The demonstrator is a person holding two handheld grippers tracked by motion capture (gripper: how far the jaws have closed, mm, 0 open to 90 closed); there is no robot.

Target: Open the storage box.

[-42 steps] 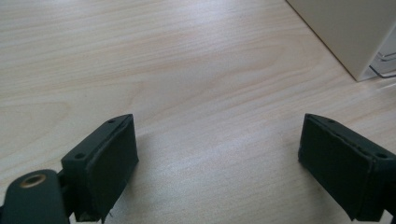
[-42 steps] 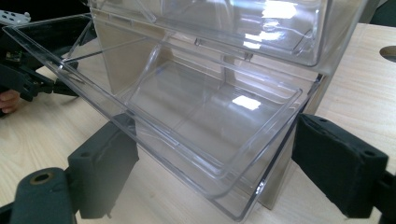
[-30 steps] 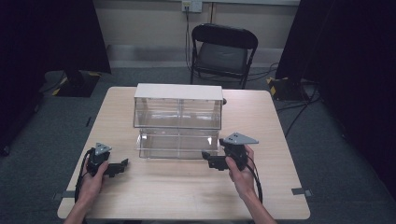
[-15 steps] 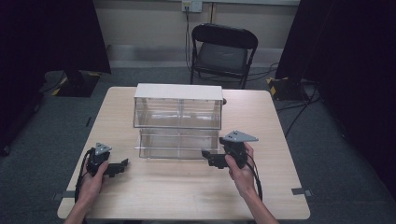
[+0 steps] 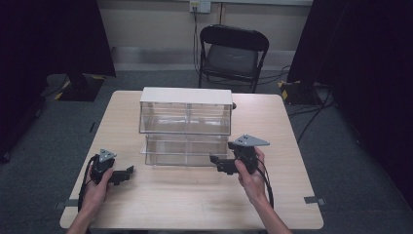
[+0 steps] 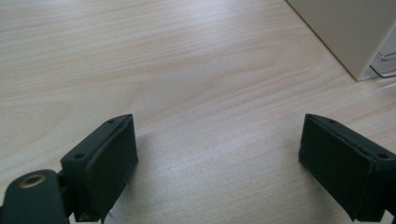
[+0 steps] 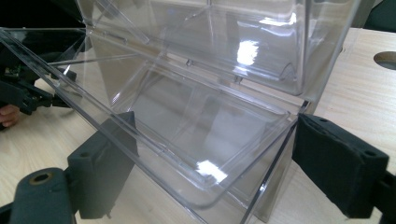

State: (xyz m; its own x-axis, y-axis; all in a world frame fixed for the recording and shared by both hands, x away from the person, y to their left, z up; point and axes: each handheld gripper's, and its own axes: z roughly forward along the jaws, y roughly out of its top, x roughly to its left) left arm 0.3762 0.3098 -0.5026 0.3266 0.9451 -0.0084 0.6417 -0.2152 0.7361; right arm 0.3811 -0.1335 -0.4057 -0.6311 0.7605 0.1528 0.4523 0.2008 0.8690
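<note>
the pulled-out lower clear drawer (image 7: 196,154) of the drawer cabinet (image 5: 185,105) is straddled by the wide-spread right gripper (image 5: 221,163); the left gripper (image 5: 125,173), also wide, is held empty farther off.

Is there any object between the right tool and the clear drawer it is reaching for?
Nothing visible stands in the way. The right tool is open, its jaws on either side of the pulled-out clear drawer of the drawer cabinet.

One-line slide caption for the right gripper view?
Right gripper open, its black jaws either side of the pulled-out clear drawer of a transparent cabinet on a wooden table.
</note>
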